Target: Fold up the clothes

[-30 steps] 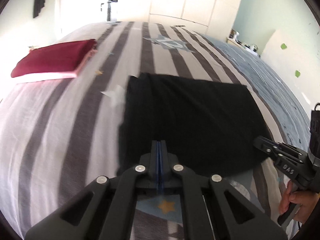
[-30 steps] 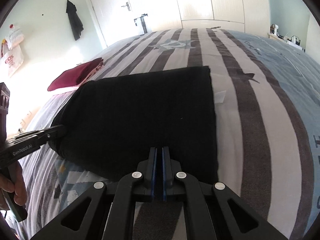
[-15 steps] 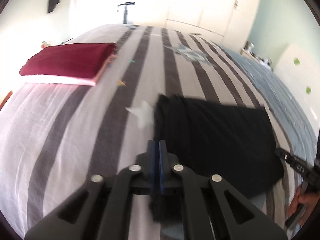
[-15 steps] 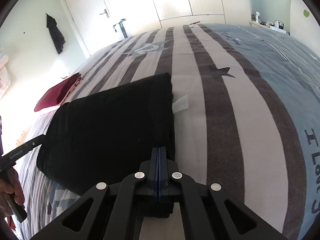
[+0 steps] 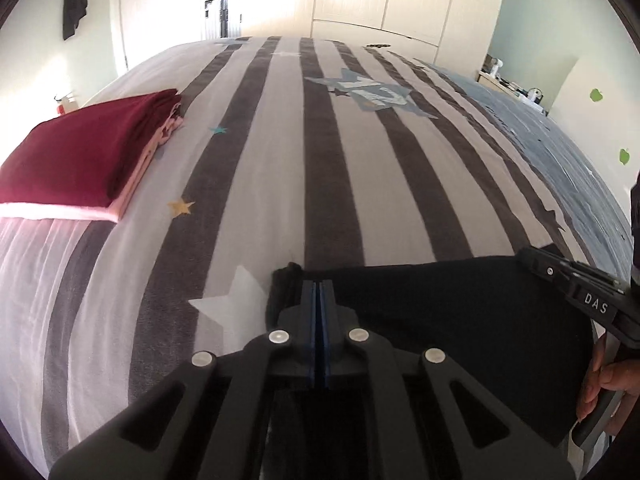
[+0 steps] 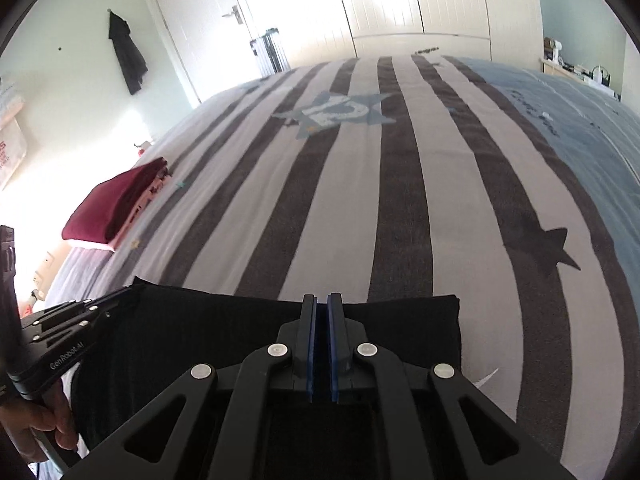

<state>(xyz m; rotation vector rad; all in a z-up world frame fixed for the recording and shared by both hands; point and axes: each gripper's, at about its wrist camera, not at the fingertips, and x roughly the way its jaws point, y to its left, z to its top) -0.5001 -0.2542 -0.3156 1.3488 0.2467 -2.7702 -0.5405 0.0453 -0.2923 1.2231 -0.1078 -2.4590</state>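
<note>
A black garment lies on the striped bedspread, and its far edge is level with my fingertips. My left gripper is shut on the cloth's left end, where a bunched fold shows beside the tips. My right gripper is shut on the garment near its right end, and dark cloth shows under its frame. Each view catches the other gripper at its side: the right gripper and the left gripper, each held by a hand.
A folded dark red garment on a pink one sits at the bed's left edge, also visible as the red stack. Bare striped bedspread stretches ahead to white wardrobe doors. A dark jacket hangs on the left wall.
Both grippers have moved forward over the bed, staying shut. The black garment, which spread out ahead of them, now reaches only to the fingertips. The red stack looks nearer.
</note>
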